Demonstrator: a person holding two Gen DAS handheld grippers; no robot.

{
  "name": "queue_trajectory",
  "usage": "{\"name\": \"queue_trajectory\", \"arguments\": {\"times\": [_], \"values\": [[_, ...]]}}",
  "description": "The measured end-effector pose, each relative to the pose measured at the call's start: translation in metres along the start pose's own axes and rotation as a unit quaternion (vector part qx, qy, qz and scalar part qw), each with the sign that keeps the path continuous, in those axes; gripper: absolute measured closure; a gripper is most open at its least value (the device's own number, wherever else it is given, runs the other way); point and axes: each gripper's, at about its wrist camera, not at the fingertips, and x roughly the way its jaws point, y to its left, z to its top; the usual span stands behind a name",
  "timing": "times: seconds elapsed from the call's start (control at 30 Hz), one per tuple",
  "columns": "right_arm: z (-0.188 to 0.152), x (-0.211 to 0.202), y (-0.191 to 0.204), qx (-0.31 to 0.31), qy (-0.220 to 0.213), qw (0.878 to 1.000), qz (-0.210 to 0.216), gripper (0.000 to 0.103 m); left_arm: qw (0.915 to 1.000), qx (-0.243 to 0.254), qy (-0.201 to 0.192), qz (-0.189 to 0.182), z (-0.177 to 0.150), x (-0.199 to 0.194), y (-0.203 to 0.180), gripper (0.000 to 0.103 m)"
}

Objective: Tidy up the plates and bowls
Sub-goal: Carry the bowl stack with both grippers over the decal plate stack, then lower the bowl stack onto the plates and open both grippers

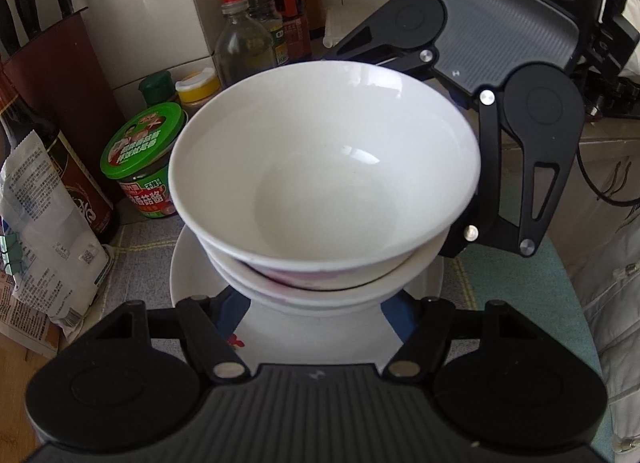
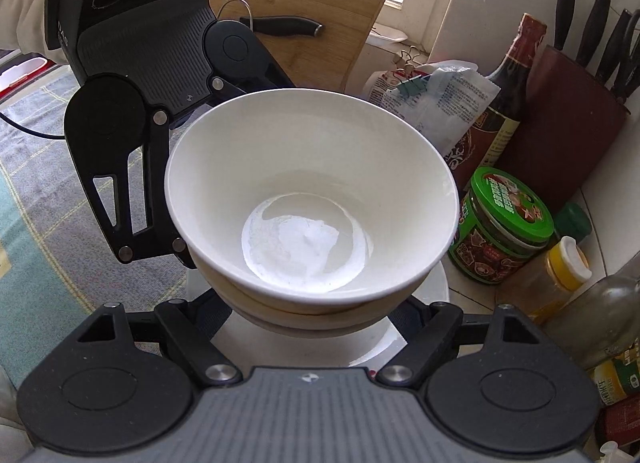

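We see the round white ceramic plate (image 1: 188, 267) mostly hidden under three stacked white ceramic bowls (image 1: 324, 167), so the left gripper (image 1: 316, 315) and right gripper (image 2: 312, 319), jaws narrowly parted, flank the stack with fingertips hidden and any grip unclear.

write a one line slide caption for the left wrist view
Stack of white bowls on a white plate, left gripper and right gripper on opposite sides, green-lidded jar behind.
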Motion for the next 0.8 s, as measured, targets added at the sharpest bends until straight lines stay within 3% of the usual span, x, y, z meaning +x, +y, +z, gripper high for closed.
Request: {"name": "queue_trajectory", "arguments": {"times": [0.8], "values": [[-0.001, 0.025, -0.018, 0.006, 0.022, 0.999, 0.022, 0.017, 0.9993, -0.03, 0.01, -0.02, -0.006, 0.026, 0.019, 0.032]]}}
